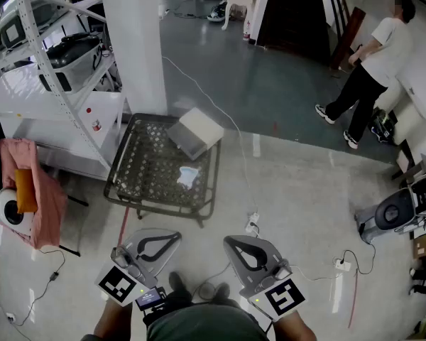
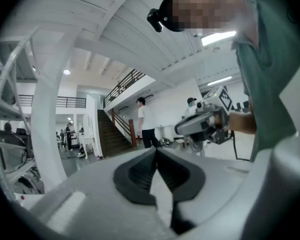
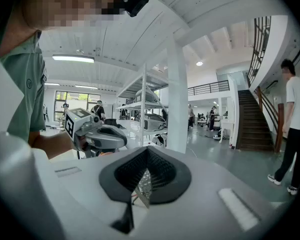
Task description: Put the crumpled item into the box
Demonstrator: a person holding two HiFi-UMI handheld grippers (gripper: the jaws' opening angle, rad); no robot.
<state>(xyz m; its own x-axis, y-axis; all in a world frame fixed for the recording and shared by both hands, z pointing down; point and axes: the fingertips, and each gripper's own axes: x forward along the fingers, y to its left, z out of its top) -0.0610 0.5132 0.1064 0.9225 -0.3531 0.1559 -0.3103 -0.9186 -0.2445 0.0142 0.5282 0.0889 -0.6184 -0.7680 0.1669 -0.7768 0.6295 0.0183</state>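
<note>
Plainly, the left gripper (image 1: 172, 238) and right gripper (image 1: 233, 243) sat closed and empty short of the wire table (image 1: 128, 163), so one needed opening wide before descending onto the crumpled item (image 1: 188, 176) there.

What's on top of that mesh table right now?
A crumpled white item lies near the mesh table's middle; a box sits at its far right corner. The box's inside does not show.

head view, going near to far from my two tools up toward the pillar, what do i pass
left tool and right tool, both shut → crumpled item → box → white pillar
</note>
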